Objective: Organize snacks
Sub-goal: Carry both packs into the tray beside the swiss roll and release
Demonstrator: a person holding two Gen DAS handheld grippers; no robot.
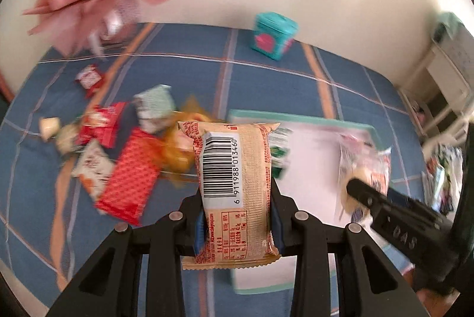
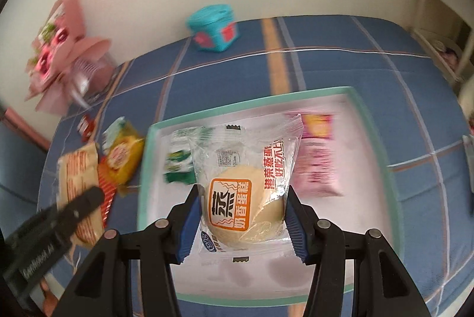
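While each claw grips a packet, left claw (image 1: 237,231) a beige snack (image 1: 235,186), right claw (image 2: 241,225) a steamed cake (image 2: 248,198), the tray (image 2: 349,90) holds few; a pile (image 1: 118,151) remains left.

Blue plaid tablecloth (image 2: 340,50) carries a mint-rimmed white tray (image 2: 364,109), teal patterned box (image 2: 214,30), and scattered snack packets (image 1: 118,157).

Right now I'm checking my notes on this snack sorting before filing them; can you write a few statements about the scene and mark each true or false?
1. The left hand-held gripper grips a beige barcoded packet. True.
2. The right hand-held gripper is empty. False: it grips a clear-wrapped round cake.
3. The tray already holds a pink packet. True.
4. The tablecloth is plain red. False: it is blue plaid.
5. The teal box sits inside the tray. False: it stands beyond it, near the wall.
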